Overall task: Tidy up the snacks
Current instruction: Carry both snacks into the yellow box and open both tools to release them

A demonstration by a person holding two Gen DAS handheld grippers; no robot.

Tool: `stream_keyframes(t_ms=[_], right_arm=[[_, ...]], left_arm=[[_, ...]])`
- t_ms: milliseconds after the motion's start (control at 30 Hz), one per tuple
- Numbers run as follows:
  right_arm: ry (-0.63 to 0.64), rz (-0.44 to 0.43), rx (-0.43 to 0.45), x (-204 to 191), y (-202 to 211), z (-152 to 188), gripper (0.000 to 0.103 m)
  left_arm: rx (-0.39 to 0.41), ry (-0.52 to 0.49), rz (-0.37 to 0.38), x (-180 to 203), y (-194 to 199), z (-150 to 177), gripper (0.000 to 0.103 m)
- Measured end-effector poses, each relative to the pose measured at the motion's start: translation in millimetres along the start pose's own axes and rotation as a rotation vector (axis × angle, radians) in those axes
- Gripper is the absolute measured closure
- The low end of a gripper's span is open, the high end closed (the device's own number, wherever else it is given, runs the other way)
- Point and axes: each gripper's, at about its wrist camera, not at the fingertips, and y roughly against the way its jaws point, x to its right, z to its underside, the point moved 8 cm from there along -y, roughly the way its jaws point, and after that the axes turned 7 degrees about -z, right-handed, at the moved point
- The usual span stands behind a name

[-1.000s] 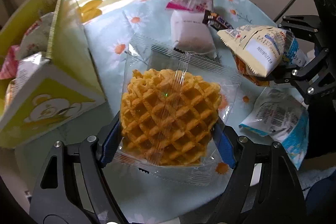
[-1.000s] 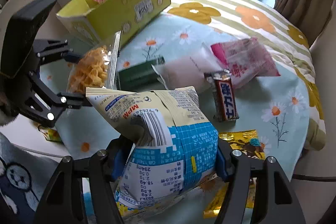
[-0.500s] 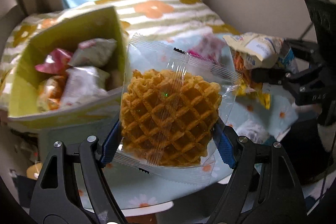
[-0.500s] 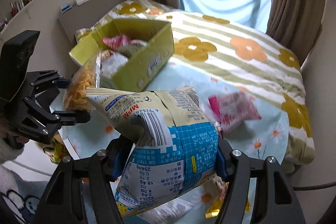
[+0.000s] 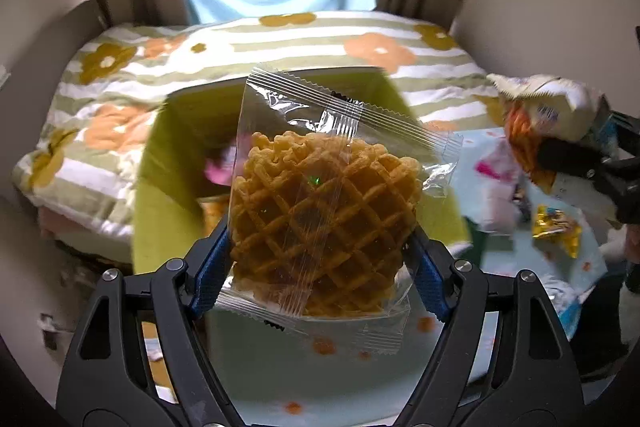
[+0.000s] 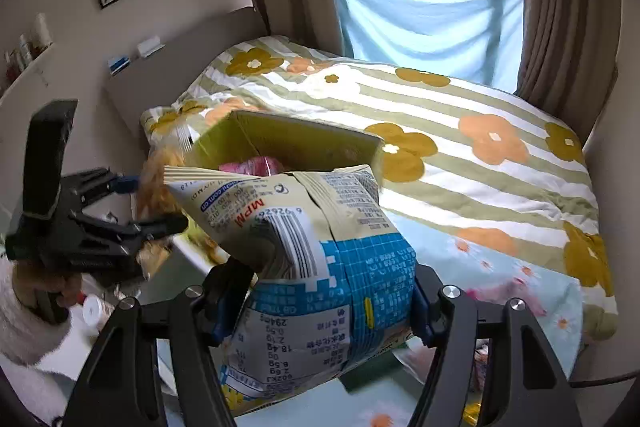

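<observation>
My left gripper (image 5: 320, 271) is shut on a waffle in a clear wrapper (image 5: 324, 207), its blue pads pressing both sides. The waffle hangs in front of the open yellow-green cardboard box (image 5: 160, 187), which holds a pink packet (image 5: 218, 171). My right gripper (image 6: 332, 303) is shut on a puffy cream-and-blue snack bag (image 6: 320, 267), held up near the same box (image 6: 296, 143). In the left wrist view the right gripper (image 5: 560, 155) and its bag (image 5: 552, 103) show at the right edge. In the right wrist view the left gripper (image 6: 132, 203) with the waffle sits at the left.
A bed with a striped, flowered quilt (image 6: 460, 147) fills the space behind the box. Loose snacks lie on the light blue flowered cloth (image 5: 560, 255), among them a gold packet (image 5: 556, 229) and a pink one (image 6: 504, 291). A person's hand in a white fluffy sleeve (image 6: 24, 323) holds the left gripper.
Both grippers have risen from the cloth with their snacks and swung toward the yellow-green box, which now lies right behind the waffle. Neither grip has changed.
</observation>
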Motion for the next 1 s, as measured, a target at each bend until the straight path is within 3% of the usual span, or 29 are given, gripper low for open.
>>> stream_keyframes(t_ms=[300,467,567,667,1000], right_arm=[[-0.123,-0.004,-0.016,-32.9,-65.8,-25.8,0.040],[-0.154,0.022,-0.046,-41.2,-86.8,-21.5,0.040],[-0.166,0.039,-0.065,-41.8,-94.3,-18.7,0.040],[-0.173,0.060,-0.077,-38.9,-98.3,-17.1,0.040],[-0.215,0.074,-0.093,-26.1,-104.8,-6.5,0.039]], left_arm=[[-0.102,0.024,0.000,-73.1,-54.0,-0.7,0.027],[-0.151,0.014,0.020,-87.2,-80.5,7.6,0.023],[-0.133,-0.016,0.021,-83.8,-81.3,10.4,0.000],[-0.114,-0.032,-0.006,-84.5,-77.4,10.7,0.000],[-0.106,0.084,-0.036,-94.8,-51.4,16.0,0.000]])
